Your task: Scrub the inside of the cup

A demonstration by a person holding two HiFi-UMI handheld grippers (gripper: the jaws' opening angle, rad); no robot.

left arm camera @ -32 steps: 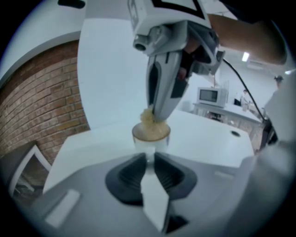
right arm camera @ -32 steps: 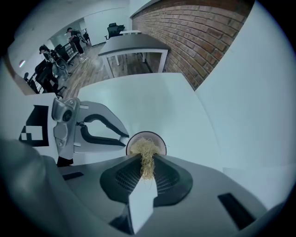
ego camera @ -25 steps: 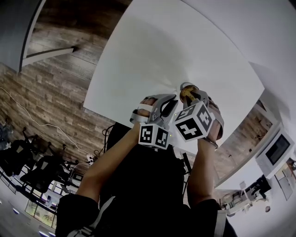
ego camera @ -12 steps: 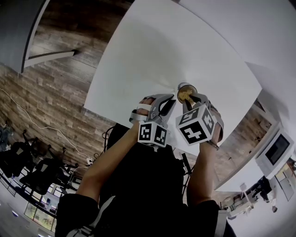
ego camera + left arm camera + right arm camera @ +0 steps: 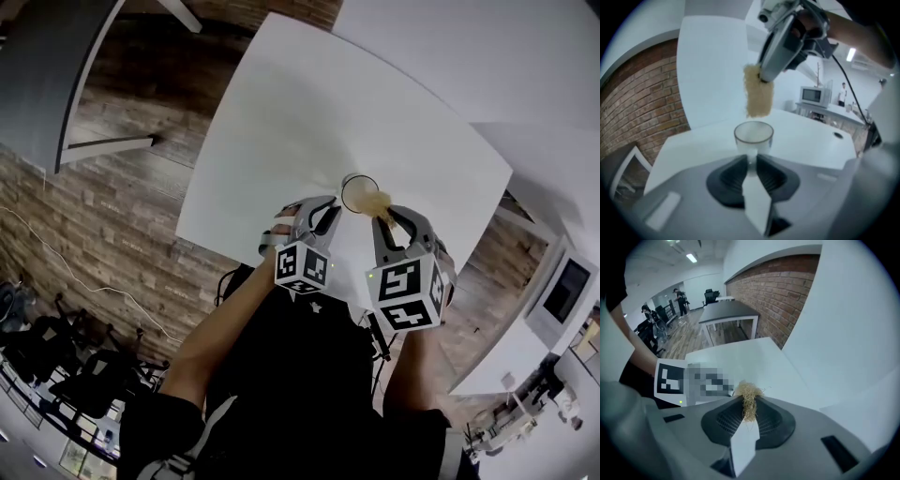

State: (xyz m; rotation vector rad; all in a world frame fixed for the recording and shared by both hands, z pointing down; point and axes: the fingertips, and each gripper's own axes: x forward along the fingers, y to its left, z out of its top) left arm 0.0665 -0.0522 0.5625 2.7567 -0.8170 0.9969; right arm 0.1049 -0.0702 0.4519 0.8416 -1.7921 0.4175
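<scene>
1. The clear, round, straight-walled cup [image 5: 359, 193] [image 5: 753, 136] stands upright at the tip of the left claw [image 5: 325, 212] [image 5: 751, 161]. That claw's pads are clamped on the cup's lower near wall. The hold looks the same as 1 second ago, and the cup has kept its place against that claw.
2. What has changed is the tan, fibrous scrubber pad [image 5: 378, 203] [image 5: 758, 96] [image 5: 748, 397]. 1 second ago it was down in the cup's mouth. Now it hangs just above the rim, clear of the cup, as the left gripper view shows.
3. The right claw [image 5: 390, 223] [image 5: 749, 411] is shut tight on the upper end of that scrubber, with the fibres squeezed between its pads. It has risen with the scrubber and now sits above the left claw's tip, tilted steeply down toward the cup.
4. For the task, this looks like either the top of a scrubbing stroke or a withdrawal after 1. No view shows whether the inside is clean, so I cannot tell which.
5. If scrubbing goes on, the scrubber should be centred over the mouth before it descends. Off-centre, it could catch the rim and twist the cup in the left claw's narrow hold.
6. Beneath and beyond both claws lies the plain white table [image 5: 281, 122]. Whether the cup's base rests on it cannot be seen.
</scene>
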